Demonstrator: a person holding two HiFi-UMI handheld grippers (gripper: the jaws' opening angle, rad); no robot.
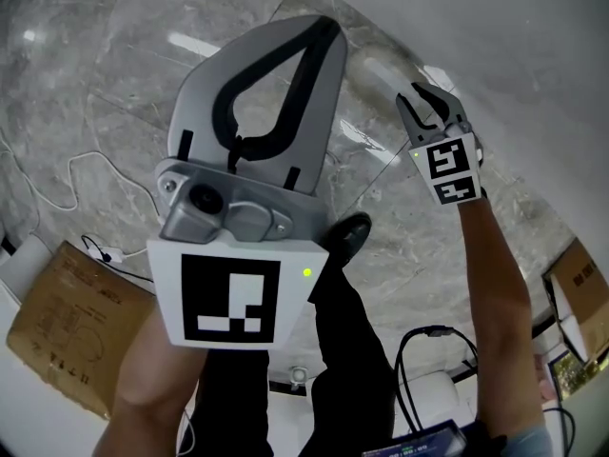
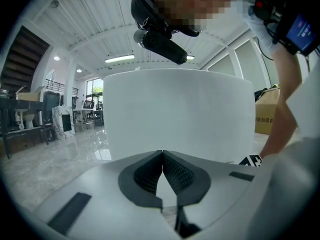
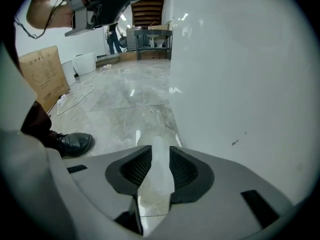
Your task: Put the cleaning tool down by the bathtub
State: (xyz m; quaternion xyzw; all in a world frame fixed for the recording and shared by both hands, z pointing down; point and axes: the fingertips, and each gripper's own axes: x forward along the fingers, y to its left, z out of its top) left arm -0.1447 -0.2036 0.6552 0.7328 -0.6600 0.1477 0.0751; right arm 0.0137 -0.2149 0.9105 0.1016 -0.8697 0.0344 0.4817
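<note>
Right tongs (image 3: 160, 151) first: I've got the jaws standing wide, and the pale handle of the cleaning tool (image 3: 159, 171) runs up between them. The pads look slack on it rather than pinching, so I read that as let go. The handle reaches down to the floor (image 3: 125, 116), right against the foot of the bathtub (image 3: 240, 84). From the head camera I see these tongs (image 1: 428, 108) pointed steeply down at the same spot, beside the white tub wall (image 1: 533, 55).

Left tongs (image 2: 162, 154): jaws closed tip to tip, with nothing in them. They're held up level, facing the curved tub side (image 2: 180, 114). Overhead they (image 1: 326, 29) sit well apart from the right pair.

So the tool seems to be where it belongs, low by the tub, and I'd call the job nearly done. What's left, as I judge it, is drawing the right tongs back off the handle without dragging it. I can't tell yet whether the tool lies flat or leans on the tub.

The floor is glossy grey marble tile (image 1: 95, 74), throwing back the ceiling lights, so it's slick and a light tool could slide. My black shoe (image 3: 75, 144) stands near. A white cord (image 1: 57, 179) loops across the tiles toward a cardboard box (image 1: 67, 322). Further off it's a big open hall, with a dark staircase (image 3: 152, 1) and desks by the windows (image 2: 85, 115).
</note>
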